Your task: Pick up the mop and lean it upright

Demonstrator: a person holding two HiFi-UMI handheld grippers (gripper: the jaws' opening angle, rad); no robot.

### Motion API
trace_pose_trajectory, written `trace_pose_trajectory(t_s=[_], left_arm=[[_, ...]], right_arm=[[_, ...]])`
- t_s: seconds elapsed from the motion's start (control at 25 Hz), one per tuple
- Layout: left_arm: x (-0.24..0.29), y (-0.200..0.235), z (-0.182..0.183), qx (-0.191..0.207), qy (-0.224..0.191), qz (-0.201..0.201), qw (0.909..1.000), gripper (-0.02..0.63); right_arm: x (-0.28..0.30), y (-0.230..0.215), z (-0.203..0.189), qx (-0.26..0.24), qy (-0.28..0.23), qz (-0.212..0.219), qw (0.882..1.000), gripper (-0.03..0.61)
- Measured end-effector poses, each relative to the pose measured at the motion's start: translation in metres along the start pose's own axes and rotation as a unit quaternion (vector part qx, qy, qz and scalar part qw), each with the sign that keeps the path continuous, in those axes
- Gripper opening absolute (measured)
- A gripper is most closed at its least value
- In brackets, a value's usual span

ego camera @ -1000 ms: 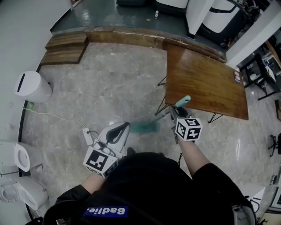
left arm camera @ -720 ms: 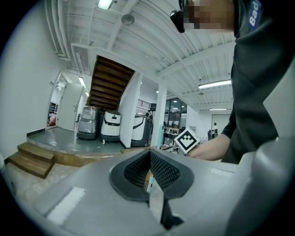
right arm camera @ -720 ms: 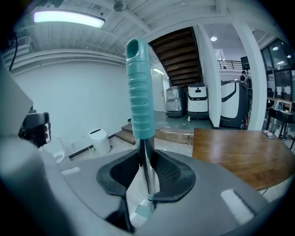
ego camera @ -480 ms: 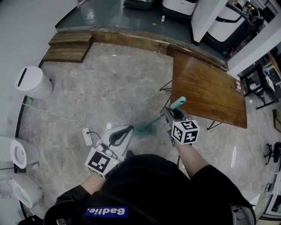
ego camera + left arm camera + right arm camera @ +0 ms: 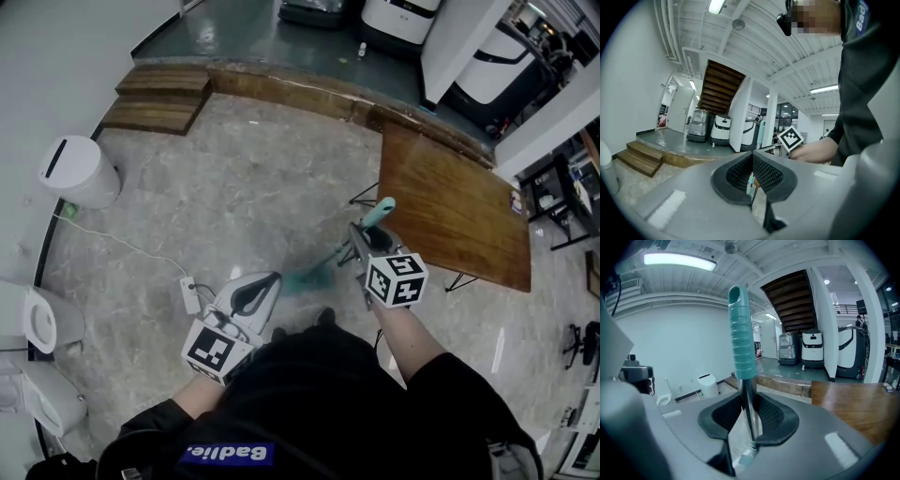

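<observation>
The mop stands nearly upright in my right gripper [image 5: 364, 240]: its teal grip [image 5: 381, 213] points toward the wooden table [image 5: 459, 211], and its blurred teal head [image 5: 305, 278] hangs low over the stone floor. In the right gripper view the jaws of my right gripper [image 5: 749, 401] are shut on the metal pole just below the ribbed teal grip [image 5: 740, 333]. My left gripper [image 5: 269, 279] hovers left of the mop head, apart from it. In the left gripper view, my left gripper [image 5: 752, 157] has its pads meeting with nothing between them.
A white bin [image 5: 80, 172] and white fixtures [image 5: 33, 319] line the left wall. A power strip [image 5: 190, 293] with its cable lies on the floor near my left gripper. Wooden steps [image 5: 155, 98] and a raised platform with white machines [image 5: 394, 14] lie ahead.
The right gripper has carried the mop slightly left, a little off the table's near corner. The mop head has swung a touch nearer. The left gripper has barely moved.
</observation>
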State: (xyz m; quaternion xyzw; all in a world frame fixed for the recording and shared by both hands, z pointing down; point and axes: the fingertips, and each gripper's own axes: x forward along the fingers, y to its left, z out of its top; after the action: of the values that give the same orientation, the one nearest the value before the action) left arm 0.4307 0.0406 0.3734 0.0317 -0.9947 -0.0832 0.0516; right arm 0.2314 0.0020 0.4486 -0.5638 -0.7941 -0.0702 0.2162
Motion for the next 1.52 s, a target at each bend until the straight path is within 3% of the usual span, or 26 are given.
trace_pose_trajectory(t_s=[0.44,0.64,0.92,1.2,1.52], left_arm=[[0.064,0.069,0.015,0.009,0.017,0.050,0.9986,0.020],[0.129,0.105,0.040,0.012,0.032,0.059,0.9977,0.020],[0.210,0.148,0.060,0.020,0.033,0.074,0.9965,0.020],[0.260,0.202,0.075,0.026,0.035,0.043,0.9981,0.020],[0.322,0.300,0.085,0.020,0.030,-0.055,0.9978,0.020]], right_arm=[[0.076,-0.023,0.046,0.024,-0.021,0.061,0.998,0.109],[0.120,-0.045,0.065,0.041,-0.012,0.104,0.994,0.109],[0.172,-0.075,0.087,0.024,-0.001,0.154,0.988,0.110],[0.227,-0.113,0.125,0.031,-0.012,0.122,0.992,0.110],[0.297,-0.158,0.159,0.041,-0.022,0.018,0.999,0.110]])
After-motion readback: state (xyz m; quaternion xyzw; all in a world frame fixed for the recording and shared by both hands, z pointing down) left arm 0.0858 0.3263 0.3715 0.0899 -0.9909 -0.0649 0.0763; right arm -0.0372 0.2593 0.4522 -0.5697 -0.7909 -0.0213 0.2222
